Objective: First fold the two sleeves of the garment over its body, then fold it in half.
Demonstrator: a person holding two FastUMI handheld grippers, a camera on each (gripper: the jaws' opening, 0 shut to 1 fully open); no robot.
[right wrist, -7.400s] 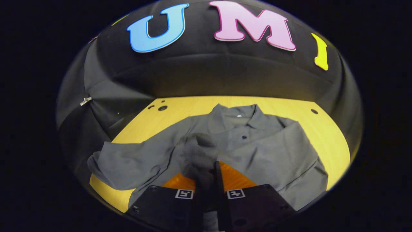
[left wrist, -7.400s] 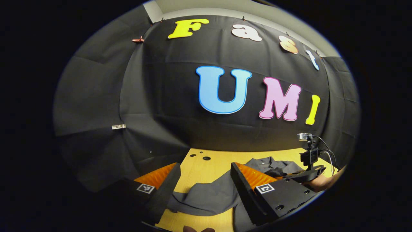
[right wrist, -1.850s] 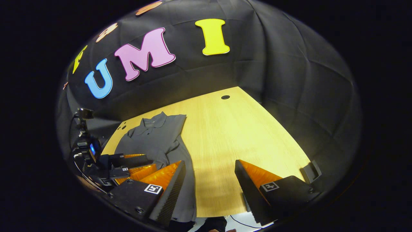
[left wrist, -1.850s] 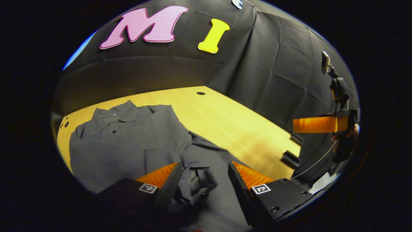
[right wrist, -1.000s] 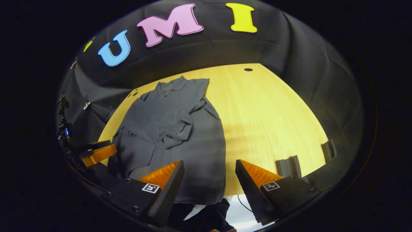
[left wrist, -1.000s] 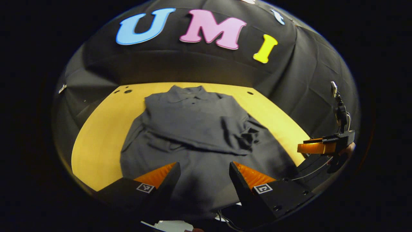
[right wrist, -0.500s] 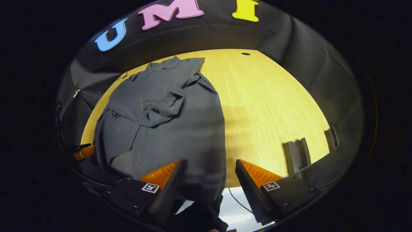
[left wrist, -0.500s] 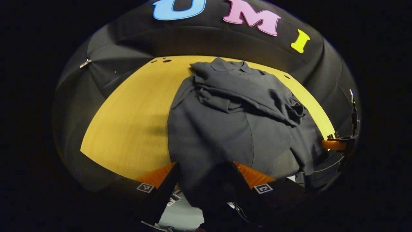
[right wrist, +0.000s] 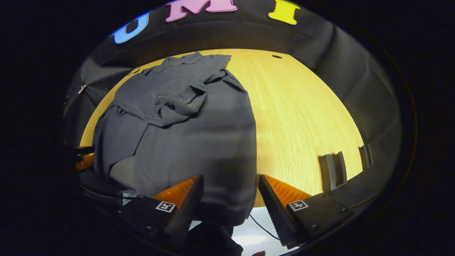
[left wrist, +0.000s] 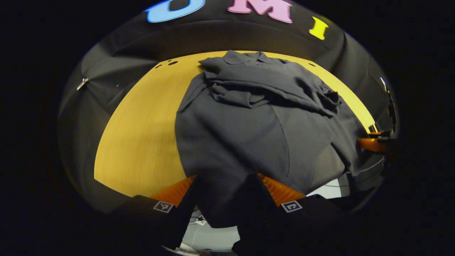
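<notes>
Now at the hem: shirt (left wrist: 245,121) flat on table (left wrist: 138,135), sleeves crossed over body, hem hanging past near edge. Left gripper (left wrist: 227,199) and right gripper (right wrist: 229,199) spread wide, hem between fingers, unpinched. Advised: pinch both corners level, lift together toward collar.

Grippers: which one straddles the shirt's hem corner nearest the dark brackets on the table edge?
The right gripper: its open fingers flank the hem corner beside the two brackets. The left gripper straddles the shirt's opposite corner, by bare table.
</notes>
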